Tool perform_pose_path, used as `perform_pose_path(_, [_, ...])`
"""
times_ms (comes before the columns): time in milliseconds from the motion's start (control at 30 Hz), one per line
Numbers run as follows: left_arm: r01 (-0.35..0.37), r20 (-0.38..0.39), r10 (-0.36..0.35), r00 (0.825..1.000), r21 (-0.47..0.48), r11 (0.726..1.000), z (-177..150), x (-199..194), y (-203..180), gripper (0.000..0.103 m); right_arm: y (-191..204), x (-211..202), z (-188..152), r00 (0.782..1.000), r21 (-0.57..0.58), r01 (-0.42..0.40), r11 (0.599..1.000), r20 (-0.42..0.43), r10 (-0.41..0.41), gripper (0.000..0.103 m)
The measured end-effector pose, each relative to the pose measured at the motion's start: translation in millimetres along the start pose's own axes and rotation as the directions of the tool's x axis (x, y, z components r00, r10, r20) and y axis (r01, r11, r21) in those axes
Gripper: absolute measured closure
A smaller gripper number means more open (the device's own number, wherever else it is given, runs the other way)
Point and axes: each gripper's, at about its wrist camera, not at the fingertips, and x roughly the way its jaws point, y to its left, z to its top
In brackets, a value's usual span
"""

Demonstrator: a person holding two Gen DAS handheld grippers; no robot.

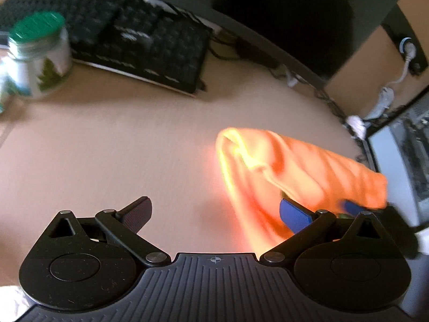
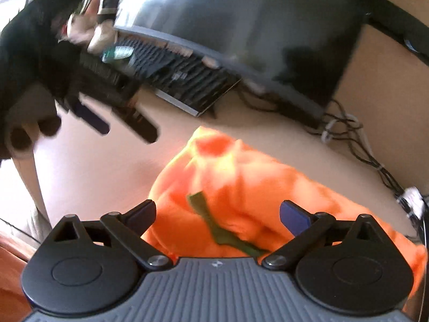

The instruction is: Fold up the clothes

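An orange garment (image 1: 300,166) lies bunched on the beige table (image 1: 112,150), right of centre in the left wrist view. My left gripper (image 1: 214,204) hovers open to its left with nothing between its fingers; its blue finger overlaps the garment's near edge in the frame. In the right wrist view the garment (image 2: 241,182) fills the space below and between the wide-apart fingers of my right gripper (image 2: 217,205), which is open. A green strip (image 2: 214,225) runs across the fabric. The left gripper (image 2: 127,134) shows at upper left, held by a hand in a dark sleeve.
A black keyboard (image 1: 128,37) lies at the back of the table, with a green-lidded jar (image 1: 40,53) to its left. A dark monitor (image 2: 241,21) stands behind. Cables (image 2: 356,145) trail along the right rear edge.
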Motion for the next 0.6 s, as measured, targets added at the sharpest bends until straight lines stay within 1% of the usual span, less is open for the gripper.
perform_pose_path(33, [0.025, -0.013, -0.025, 1.000, -0.015, 1.000, -0.7, 1.8, -0.6, 0.000, 4.4, 7.4, 0.1, 1.000, -0.014, -0.007, 1.000, -0.020, 0.007, 0.004])
perform_pose_path(67, [0.049, -0.025, -0.049, 0.998, -0.030, 0.998, -1.5, 3.7, -1.1, 0.000, 8.0, 13.6, -0.2, 0.999, -0.029, -0.020, 0.999, -0.044, 0.019, 0.000])
perform_pose_path(100, [0.064, -0.036, -0.066, 0.997, -0.048, 0.997, -2.4, 5.9, -1.4, 0.000, 11.2, 19.0, -0.6, 0.997, -0.046, -0.034, 0.998, -0.068, 0.031, 0.000])
perform_pose_path(167, [0.095, -0.061, -0.101, 0.993, -0.087, 0.992, -3.5, 10.6, -1.8, 0.000, 13.1, 27.0, -3.2, 0.996, -0.059, -0.021, 0.998, -0.087, 0.016, 0.000])
perform_pose_path(200, [0.108, -0.072, -0.115, 0.991, -0.101, 0.989, -4.5, 12.8, -2.7, 0.000, 9.9, 29.9, -5.0, 0.995, -0.032, -0.015, 0.999, -0.098, 0.012, 0.001])
perform_pose_path(267, [0.124, -0.079, -0.133, 0.988, -0.111, 0.986, -5.9, 16.1, -4.8, 0.000, -7.1, 31.2, -4.5, 0.994, 0.116, -0.028, 0.993, -0.105, 0.040, 0.006])
perform_pose_path(300, [0.131, -0.082, -0.141, 0.987, -0.116, 0.984, -6.6, 17.7, -5.9, 0.000, -18.2, 31.0, -3.3, 0.993, 0.205, -0.045, 0.978, -0.100, 0.066, 0.007])
perform_pose_path(333, [0.145, -0.081, -0.156, 0.984, -0.130, 0.981, -5.8, 20.0, -6.2, 0.000, -30.7, 30.5, -3.0, 0.991, 0.302, -0.072, 0.951, -0.089, 0.104, 0.007])
perform_pose_path(400, [0.172, -0.080, -0.186, 0.979, -0.158, 0.972, -4.3, 24.7, -6.9, 0.000, -53.7, 30.9, -5.7, 0.982, 0.456, -0.140, 0.879, -0.052, 0.183, 0.007])
perform_pose_path(467, [0.205, -0.076, -0.224, 0.972, -0.200, 0.958, -1.2, 32.2, -7.5, 0.000, -72.9, 31.2, -10.2, 0.968, 0.559, -0.204, 0.803, -0.009, 0.252, 0.007])
perform_pose_path(500, [0.215, -0.075, -0.235, 0.969, -0.212, 0.953, 0.6, 37.3, -9.6, 0.000, -79.6, 30.9, -12.3, 0.961, 0.587, -0.229, 0.777, 0.008, 0.277, 0.007])
perform_pose_path(533, [0.224, -0.075, -0.246, 0.966, -0.224, 0.949, 2.5, 42.5, -11.6, 0.000, -81.1, 30.4, -13.0, 0.959, 0.586, -0.237, 0.775, 0.013, 0.283, 0.007])
perform_pose_path(600, [0.212, -0.082, -0.234, 0.969, -0.215, 0.953, 5.0, 53.8, -20.7, 0.003, -78.6, 29.3, -12.3, 0.961, 0.555, -0.236, 0.798, 0.011, 0.276, 0.008])
